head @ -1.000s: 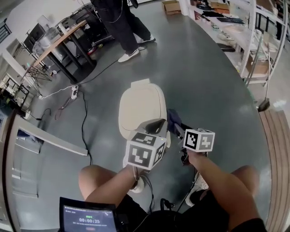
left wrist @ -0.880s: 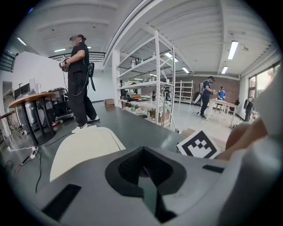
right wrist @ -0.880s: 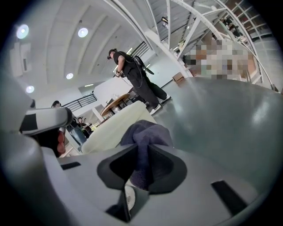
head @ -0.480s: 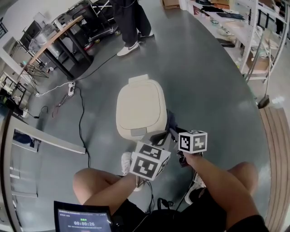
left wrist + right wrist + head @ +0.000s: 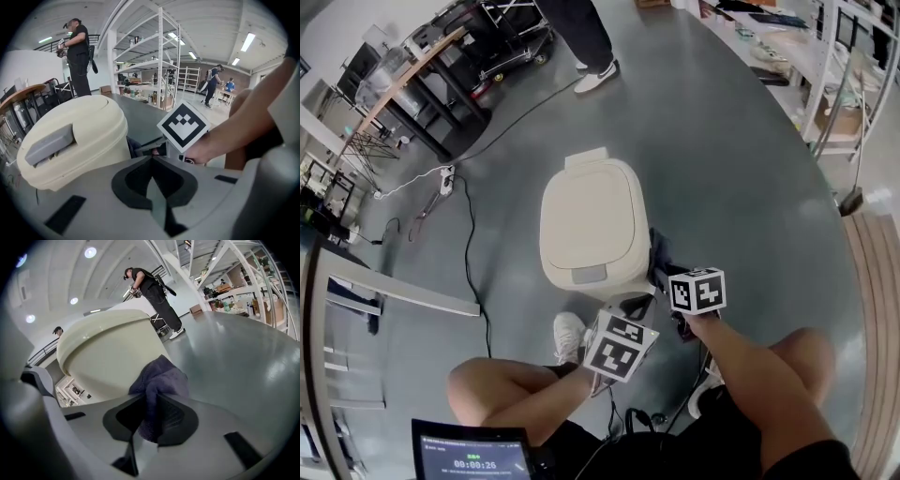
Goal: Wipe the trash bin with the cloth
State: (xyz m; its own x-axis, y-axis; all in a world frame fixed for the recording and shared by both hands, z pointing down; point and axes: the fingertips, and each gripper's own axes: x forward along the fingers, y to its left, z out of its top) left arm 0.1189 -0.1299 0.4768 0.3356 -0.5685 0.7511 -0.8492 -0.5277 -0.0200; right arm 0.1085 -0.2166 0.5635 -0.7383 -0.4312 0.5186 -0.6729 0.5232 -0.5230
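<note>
Mid-wipe by the look of it, working the bin's right side. Purple cloth clamped in the right gripper, bunched and sticking out past the jaws, up against the side wall of the cream trash bin just under the lid rim. Can't confirm real contact from here. Left gripper with jaws together and nothing between them, low at the bin's front corner, right of the grey lid latch, not touching. Bin upright on the floor, lid down

Next, probably: press the cloth flat to the wall, then sweep along it or up over the lid. Needs more cloth face on the plastic, only a wad showing now. Could use the left gripper to steady the bin, since it looks light and likely to slide on that smooth floor

Around:
- timer screen down at the lap
- own shoe just beside the bin's front, tight for wiping that face
- black cable and power strip on the floor to the left, well apart from the bin
- farther out, a tabletop with gear, a bystander beyond the bin, shelving on the right

Nothing in the sweep path except own legs
</note>
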